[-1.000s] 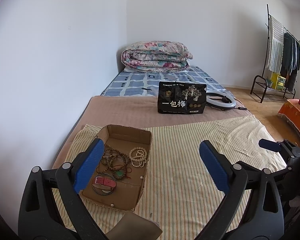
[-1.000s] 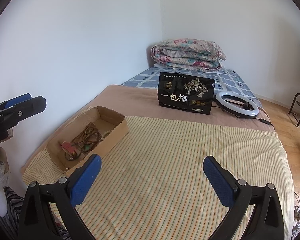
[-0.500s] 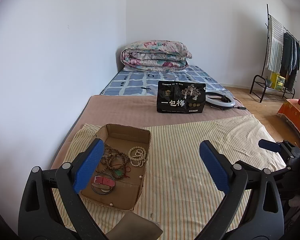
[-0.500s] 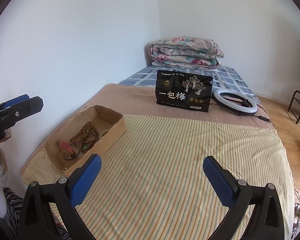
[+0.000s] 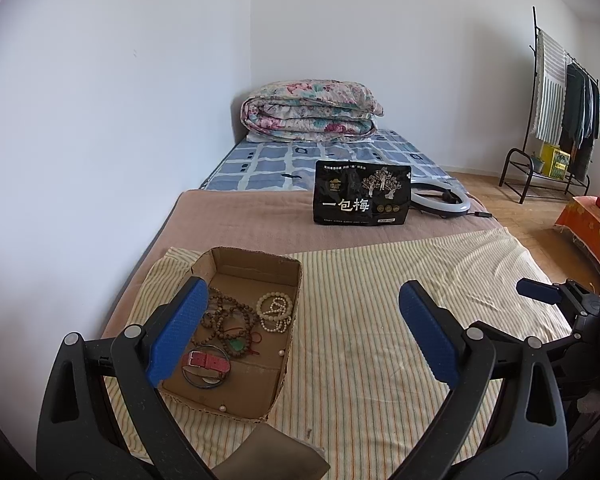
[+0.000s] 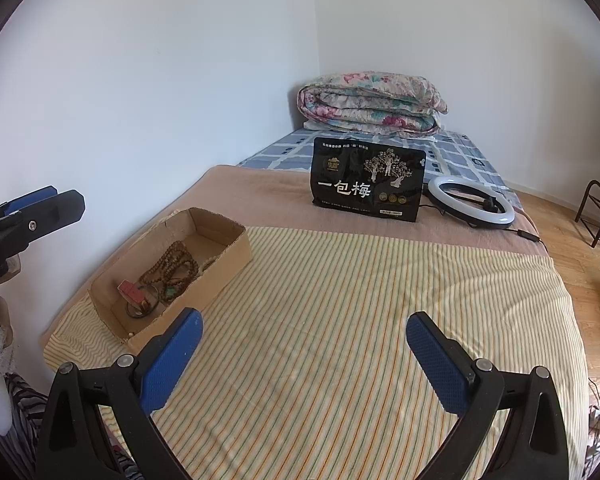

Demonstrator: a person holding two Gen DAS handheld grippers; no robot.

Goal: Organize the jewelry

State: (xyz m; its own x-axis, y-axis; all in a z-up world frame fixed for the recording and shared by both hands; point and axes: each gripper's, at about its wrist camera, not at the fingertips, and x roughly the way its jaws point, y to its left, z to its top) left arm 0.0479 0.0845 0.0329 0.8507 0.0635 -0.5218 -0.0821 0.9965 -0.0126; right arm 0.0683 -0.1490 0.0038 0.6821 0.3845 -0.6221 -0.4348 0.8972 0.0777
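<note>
**Both grippers hanging wide open over the striped cloth**

The left gripper (image 5: 304,320) is hovering with its blue pads spread far apart, gripping nothing, its left pad hanging above the cardboard box (image 5: 288,300). The right gripper (image 6: 304,352) is likewise gaping wide and carrying nothing, hanging over the striped cloth (image 6: 340,300) to the right of the box. Inside the box are lying brown wooden beads (image 5: 228,320), a white bead strand (image 5: 276,308), a pink strap (image 5: 206,361) across a dark bangle (image 5: 198,380), and loose pearls. Beyond, a black pouch (image 5: 362,194) is standing beside a ring light (image 5: 440,200), a folded quilt (image 5: 312,112) behind them.
</note>
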